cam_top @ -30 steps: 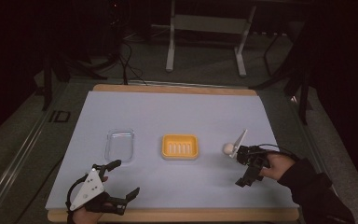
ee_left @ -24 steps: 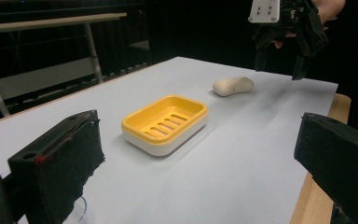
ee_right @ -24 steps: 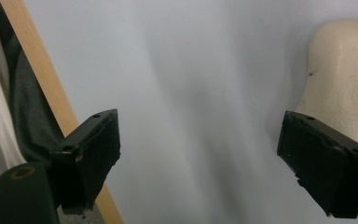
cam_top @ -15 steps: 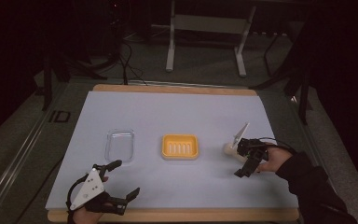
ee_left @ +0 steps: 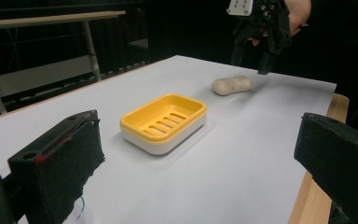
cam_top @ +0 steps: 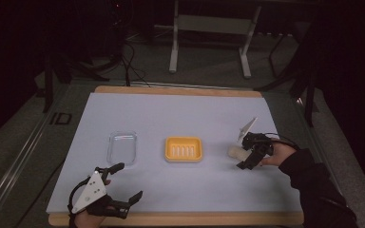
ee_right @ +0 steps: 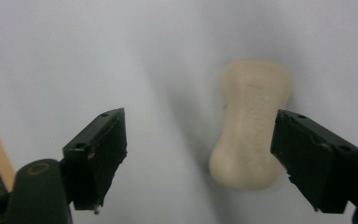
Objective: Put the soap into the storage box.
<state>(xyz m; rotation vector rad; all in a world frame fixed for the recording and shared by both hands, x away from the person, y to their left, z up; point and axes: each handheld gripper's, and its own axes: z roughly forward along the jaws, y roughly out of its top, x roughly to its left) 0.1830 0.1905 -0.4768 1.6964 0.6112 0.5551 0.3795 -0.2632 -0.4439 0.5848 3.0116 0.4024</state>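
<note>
Two grippers in play, only one working. Right gripper (cam_top: 247, 154) is hovering over the soap bar (cam_top: 236, 152) near the right edge of the table (cam_top: 171, 114), jaws spread wide, nothing between the pads yet. In the right gripper view the soap bar (ee_right: 254, 142) is sitting off-centre in the gap: it's tucked against the right-hand jaw, partly behind it, w/ lots of bare table toward the other jaw. Can't tell if that jaw is touching it or just in front.

Soap itself is lying flat on the table, pale, waisted shape, apart from everything else. The yellow soap dish (cam_top: 184, 149) is sitting mid-table, well apart from the bar, toward the left of it; slotted tray is empty. A clear lid (cam_top: 122, 147) is lying further left, beyond the dish.

Left gripper (cam_top: 119, 187) is idling at the front-left corner, jaws apart, holding nothing, looking across at the dish (ee_left: 164, 122) and the bar (ee_left: 232, 85) beyond.

Step, my read: approach/align for the pick, pre-grasp. Likely goal is bar into dish.

Next move needs: shifting the right gripper sideways so the bar is centring in the gap, dropping until pads are flanking the narrow waist, then closing. Bar looks smooth and rounded, so an off-centre pinch risks it squirting out.
</note>
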